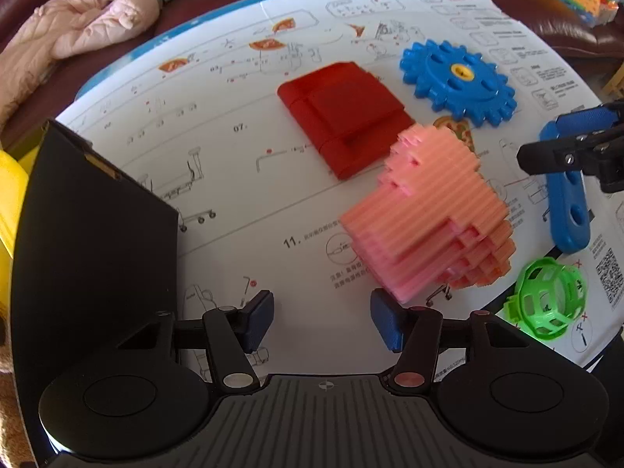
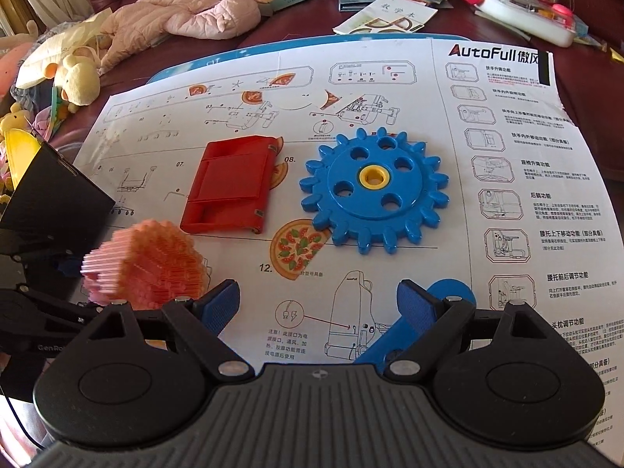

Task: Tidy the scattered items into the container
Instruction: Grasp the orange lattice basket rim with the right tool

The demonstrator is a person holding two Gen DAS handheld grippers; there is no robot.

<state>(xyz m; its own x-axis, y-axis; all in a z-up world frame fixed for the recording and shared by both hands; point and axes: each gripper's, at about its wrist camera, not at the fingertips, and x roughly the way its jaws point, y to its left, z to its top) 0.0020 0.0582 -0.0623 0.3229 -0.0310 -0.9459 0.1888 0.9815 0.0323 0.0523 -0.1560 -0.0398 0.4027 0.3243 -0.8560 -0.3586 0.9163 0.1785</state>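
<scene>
Container (image 1: 101,210): standing far left, nothing seen inside.
Blue gear (image 2: 374,191): lying far right, awaiting pickup.
Red block (image 2: 230,187): resting centre, untouched.
Pink block (image 1: 429,214): lying just ahead of left gripper (image 1: 321,319), jaws released, empty.
Blue bar (image 2: 425,323): sitting near right gripper (image 2: 318,306), jaws spread wide, not grasping.
Green cage (image 1: 550,296): waiting near right.

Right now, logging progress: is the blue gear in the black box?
Out. The blue gear lies flat on the instruction sheet, apart from the black box.
</scene>
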